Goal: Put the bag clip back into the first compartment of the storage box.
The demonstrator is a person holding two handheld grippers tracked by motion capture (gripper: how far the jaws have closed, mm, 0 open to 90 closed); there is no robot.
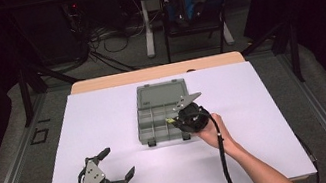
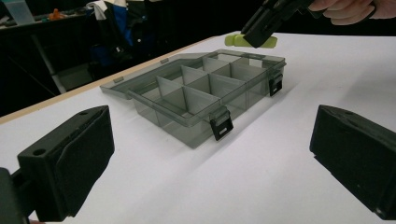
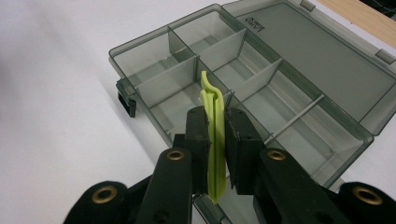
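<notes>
White tabletop (image 1: 130, 178) takes up most of what we're seeing, with a wooden edge at the far side and a dark room behind it, where cables trail on the floor and a chair (image 1: 190, 0) has some blue and white clothes dumped on it.

Sitting about mid-table is a smoky grey plastic organizer box (image 1: 162, 114), lid flipped open flat toward the far side, with dividers splitting it into small compartments and two black latches on the near wall. As far as we can tell the compartments have nothing in them.

Our right gripper (image 3: 215, 140) is pinching a lime-green plastic strip (image 3: 214, 135), kind of a flat lever with a curved tip. The jaws are pressed against both flat faces, and the strip stands on edge between them, poking out past the fingertips. From the high view that gripper (image 1: 181, 118) hangs over the box's near right corner, so the green strip (image 1: 170, 119) sits just above the compartments on that side, not touching them. In the left gripper view the strip (image 2: 250, 40) sticks out sideways above the far end of the box.

Our left gripper (image 1: 113, 168) is down at the near left of the table, well apart from the box, jaws spread wide with nothing between them.
</notes>
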